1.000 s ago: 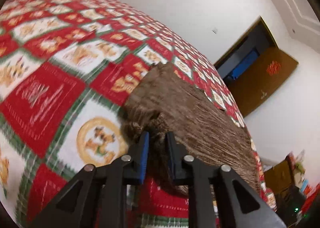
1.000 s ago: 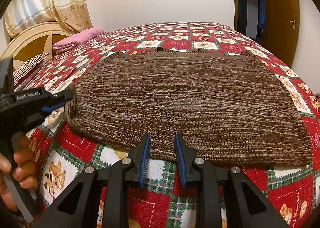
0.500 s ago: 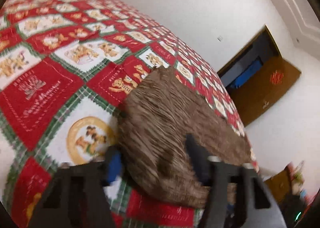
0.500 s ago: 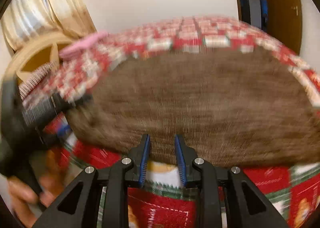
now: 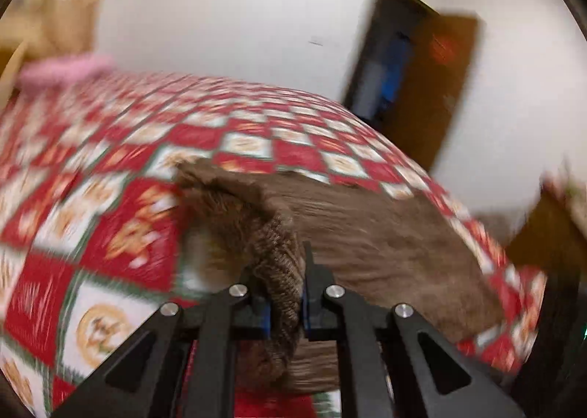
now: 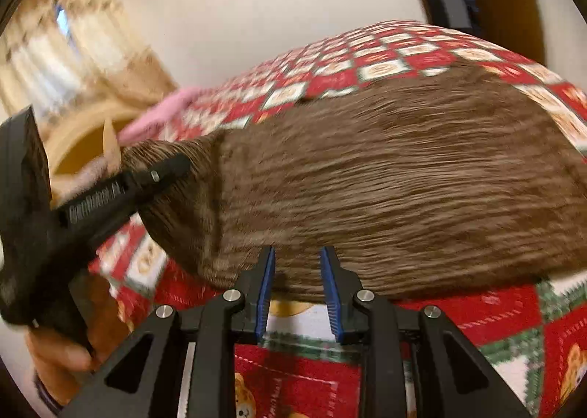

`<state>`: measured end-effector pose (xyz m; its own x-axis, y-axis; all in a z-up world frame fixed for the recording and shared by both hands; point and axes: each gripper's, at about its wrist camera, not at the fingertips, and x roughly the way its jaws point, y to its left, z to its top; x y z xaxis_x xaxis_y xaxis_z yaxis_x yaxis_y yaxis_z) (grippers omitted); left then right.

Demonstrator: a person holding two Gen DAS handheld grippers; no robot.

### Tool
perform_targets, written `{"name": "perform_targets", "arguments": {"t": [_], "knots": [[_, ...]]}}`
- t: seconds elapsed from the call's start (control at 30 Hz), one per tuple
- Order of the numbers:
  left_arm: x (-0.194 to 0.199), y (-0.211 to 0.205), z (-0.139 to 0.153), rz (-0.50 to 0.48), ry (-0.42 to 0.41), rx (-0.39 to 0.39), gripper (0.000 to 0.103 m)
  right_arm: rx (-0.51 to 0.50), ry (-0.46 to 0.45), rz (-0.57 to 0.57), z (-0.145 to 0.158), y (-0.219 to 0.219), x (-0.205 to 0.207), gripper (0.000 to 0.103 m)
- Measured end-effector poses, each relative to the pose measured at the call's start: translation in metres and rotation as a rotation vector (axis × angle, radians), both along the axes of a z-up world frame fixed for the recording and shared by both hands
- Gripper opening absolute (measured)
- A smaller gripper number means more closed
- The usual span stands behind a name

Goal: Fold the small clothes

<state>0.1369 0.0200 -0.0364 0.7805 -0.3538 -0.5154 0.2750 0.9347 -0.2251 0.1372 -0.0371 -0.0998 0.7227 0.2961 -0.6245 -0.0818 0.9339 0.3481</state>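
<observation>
1. Bed quilt [image 6: 319,381]: red, white & green checks w/ bear prints, covers the whole bed; also seen in left wrist view [image 5: 110,242], blurred there.
2. Sweater [image 6: 385,179]: brown knit, lies spread on the quilt. Most of it flat; left corner is lifted off the quilt and pulled up toward the left gripper. In left wrist view the sweater [image 5: 385,242] runs away to the right, w/ a raised bunched fold near the camera.
3. Door [image 5: 436,95]: brown wood, stands open at the far wall, dark opening beside it. Blurred.
4. Curtain [image 6: 84,51]: cream/yellow, far left behind the bed, blurred.
5. Left gripper [image 5: 286,308]: fingers pinched tight on a thick ribbed fold of the sweater edge, knit fills the gap between the blue pads. From the right wrist view the left gripper [image 6: 176,168] reaches in from the left, tip at the lifted corner; person's hand [image 6: 55,348] holds its handle.
6. Right gripper [image 6: 299,293]: fingers apart, nothing between them, just beside the sweater's near edge, over the quilt; contact w/ the knit can't be told.
7. Pink pillow [image 5: 62,69]: at the far head of the bed, well apart from the sweater, blurred.
</observation>
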Motion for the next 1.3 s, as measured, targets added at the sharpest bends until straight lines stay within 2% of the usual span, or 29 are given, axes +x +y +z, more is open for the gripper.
{"name": "perform_targets", "arguments": {"t": [0.07,0.13,0.2,0.37,0.4,0.5,0.6,0.73,0.87,0.93,0.97,1.03,1.1,1.17,1.3], "knots": [[-0.003,-0.027,-0.007,-0.089,0.011,0.104,0.011,0.038,-0.002,-0.043,0.002,-0.015,-0.003,0.027],[-0.001,-0.042,-0.02,-0.123,0.048,0.181,0.011,0.055,0.014,-0.062,0.001,-0.027,-0.003,0.027],[0.003,-0.049,-0.028,-0.149,0.093,0.21,0.011,0.062,0.026,-0.065,0.0,-0.033,-0.002,0.027],[0.008,-0.034,-0.031,-0.163,0.14,0.141,0.011,0.116,0.041,-0.059,0.009,-0.049,0.013,0.028],[0.009,-0.031,-0.031,-0.164,0.145,0.128,0.011,0.134,0.037,-0.051,0.013,-0.052,0.018,0.031],[0.013,-0.031,-0.034,-0.166,0.151,0.106,0.012,0.183,0.012,-0.009,0.031,-0.054,0.047,0.06],[0.013,-0.029,-0.034,-0.163,0.149,0.098,0.012,0.2,0.014,0.083,0.043,-0.044,0.088,0.06],[0.013,-0.027,-0.036,-0.163,0.147,0.087,0.012,0.207,0.096,0.155,0.036,-0.023,0.143,0.06],[0.015,-0.022,-0.037,-0.172,0.157,0.048,0.012,0.082,0.156,0.222,0.024,0.012,0.185,0.06],[0.015,-0.02,-0.037,-0.174,0.161,0.035,0.012,0.049,0.172,0.254,0.017,0.027,0.193,0.06],[0.015,-0.02,-0.037,-0.175,0.164,0.03,0.012,0.019,0.159,0.256,0.017,0.033,0.197,0.057],[0.016,-0.018,-0.038,-0.177,0.167,0.021,0.012,-0.023,0.137,0.256,0.017,0.041,0.202,0.022],[0.017,-0.016,-0.038,-0.178,0.171,0.014,0.014,-0.005,0.142,0.248,0.015,0.038,0.208,0.008],[0.017,-0.015,-0.038,-0.178,0.172,0.012,0.014,0.024,0.142,0.239,0.014,0.035,0.21,0.007],[0.018,-0.015,-0.039,-0.174,0.167,0.028,0.014,0.019,0.114,0.237,0.018,0.028,0.201,0.007]]}}
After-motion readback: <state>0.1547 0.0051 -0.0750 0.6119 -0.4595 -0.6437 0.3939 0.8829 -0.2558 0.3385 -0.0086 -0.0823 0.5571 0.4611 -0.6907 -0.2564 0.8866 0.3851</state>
